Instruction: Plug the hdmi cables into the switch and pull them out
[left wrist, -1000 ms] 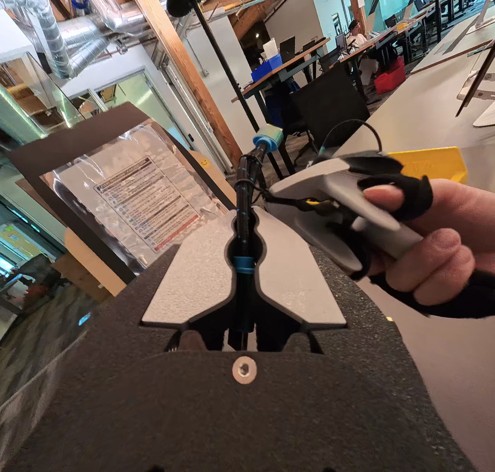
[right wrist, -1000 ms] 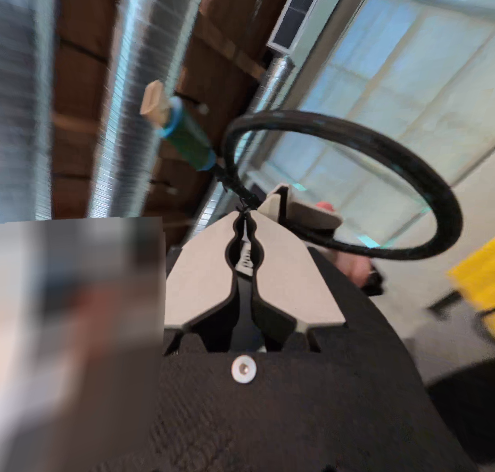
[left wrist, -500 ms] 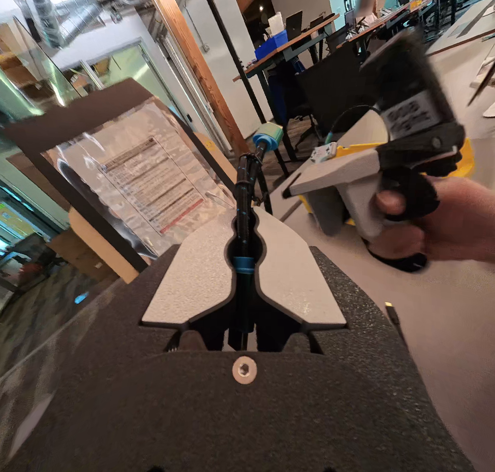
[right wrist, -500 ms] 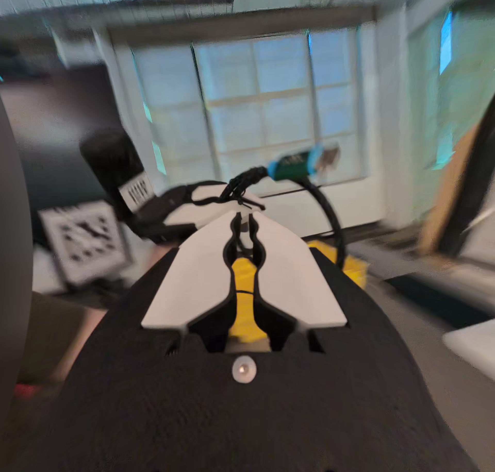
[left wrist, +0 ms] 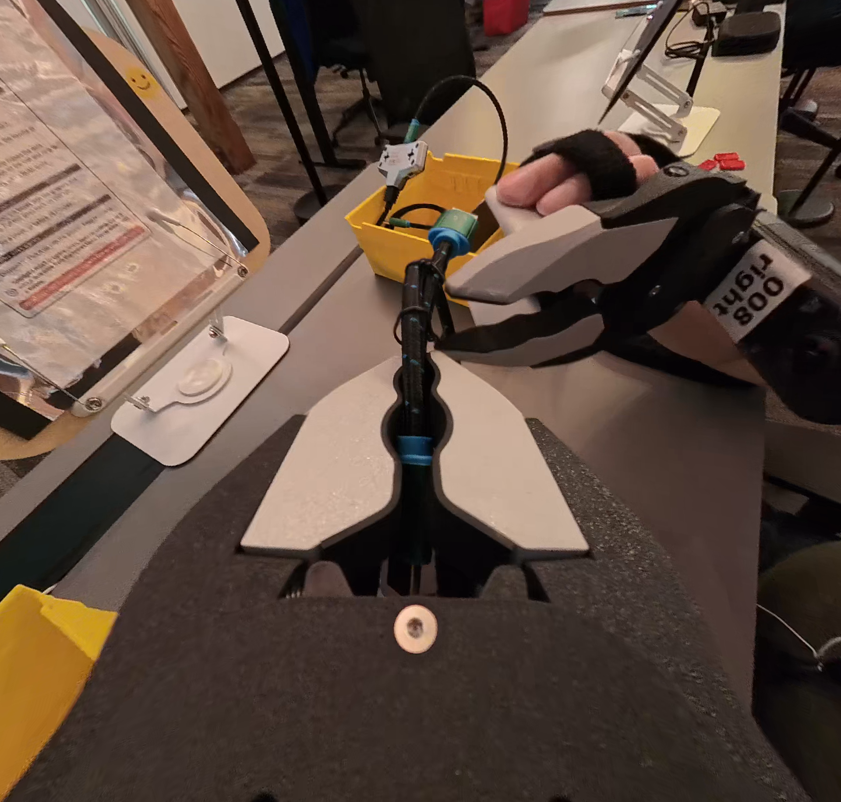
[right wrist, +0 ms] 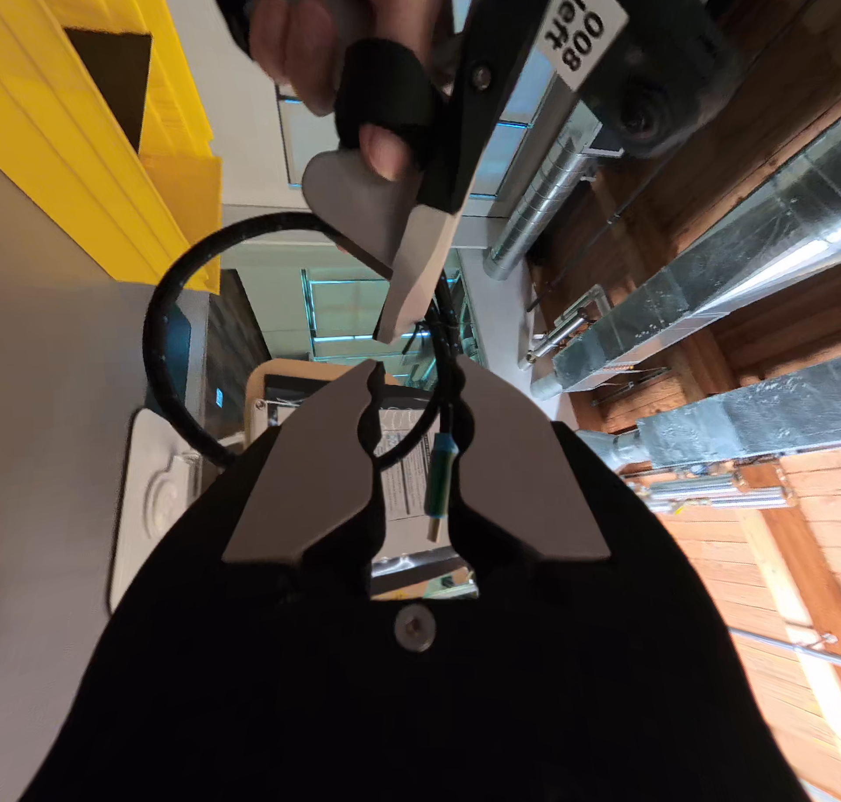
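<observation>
My left tongs (left wrist: 416, 371) are clenched on the black braided hdmi cable (left wrist: 413, 334), which runs up through the notch between the two grey fingers (left wrist: 336, 462) and ends in a green plug with a blue collar (left wrist: 454, 227). That plug hangs just in front of the yellow bin (left wrist: 400, 243), which sits on the grey bench (left wrist: 637, 439). Inside the bin, at its far left corner, the small silver switch (left wrist: 402, 161) stands up with a thin black lead looping out of its top and down behind the bin's right side.

My right tongs (left wrist: 443, 314) reach in from the right of the bin with a wide gap between their fingers; the lower fingertip (left wrist: 455, 346) is right at the cable, just above my left tongs. In the right wrist view the right tongs (right wrist: 416, 368) stand released, the cable's loop (right wrist: 154, 325) and a green plug (right wrist: 439, 484) showing through the gap, nothing pinched. The plug looks close to the right finger (right wrist: 514, 462), but I cannot tell whether it touches. My left hand (right wrist: 336, 39) shows above, wrapped round the other handle.

Left of the bin a clear sign stand (left wrist: 91, 234) rests on its white base.
</observation>
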Motion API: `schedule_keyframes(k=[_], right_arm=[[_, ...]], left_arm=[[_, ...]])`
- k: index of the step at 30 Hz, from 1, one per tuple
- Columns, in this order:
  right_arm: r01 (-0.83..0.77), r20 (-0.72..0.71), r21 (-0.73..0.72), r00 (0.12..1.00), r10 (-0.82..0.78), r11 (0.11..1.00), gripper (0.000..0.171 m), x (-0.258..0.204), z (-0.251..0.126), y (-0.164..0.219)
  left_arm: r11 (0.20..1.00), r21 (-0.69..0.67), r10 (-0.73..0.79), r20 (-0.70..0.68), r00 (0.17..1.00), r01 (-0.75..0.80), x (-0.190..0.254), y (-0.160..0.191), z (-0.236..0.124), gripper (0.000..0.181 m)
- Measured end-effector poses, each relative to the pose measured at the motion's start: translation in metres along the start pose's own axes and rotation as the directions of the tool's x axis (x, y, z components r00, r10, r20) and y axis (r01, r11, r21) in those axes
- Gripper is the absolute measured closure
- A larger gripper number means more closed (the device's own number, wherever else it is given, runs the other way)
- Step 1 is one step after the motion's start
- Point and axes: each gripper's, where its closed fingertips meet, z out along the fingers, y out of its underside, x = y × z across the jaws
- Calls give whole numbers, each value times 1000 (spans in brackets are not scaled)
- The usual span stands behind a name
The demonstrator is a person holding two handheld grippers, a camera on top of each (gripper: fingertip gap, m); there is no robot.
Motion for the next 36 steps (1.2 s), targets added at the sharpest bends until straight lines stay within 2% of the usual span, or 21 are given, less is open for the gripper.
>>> schedule_keyframes(k=[8,11,14,18,25,27,29,32,34,36], right_arm=[[149,0,-22,989,-149,989,145,-9,4,-3],[203,-8,-27,979,-203,979,152,-10,4,-4],[212,-3,-5,977,-212,977,162,-9,2,-8],[258,24,10,966,-258,966,164,-12,0,-10],[246,41,17,968,-246,969,167,-12,-1,-12],[160,66,13,985,-160,987,168,-12,-1,-11],[-21,107,6,994,20,1000,168,-8,-1,-10],[-308,103,9,946,306,951,169,7,1,-6],[-526,107,-14,845,524,851,169,14,6,-2],[-742,101,-17,666,739,670,169,20,12,0]], left_arm=[[994,-64,-92,-91,992,86,7,11,5,177],[992,-79,-107,-97,990,99,5,14,7,177],[990,-102,-113,-122,986,101,9,18,9,177],[988,-114,-118,-150,982,101,14,20,11,177],[987,-121,-123,-171,977,103,16,21,10,177],[989,-120,-109,-160,981,91,15,21,12,177],[993,-104,-73,-127,989,60,12,19,14,177],[999,-11,-46,-86,995,45,10,3,13,177],[999,42,-12,-16,1000,12,3,-5,11,177],[995,86,36,90,995,-44,-6,-13,9,177]])
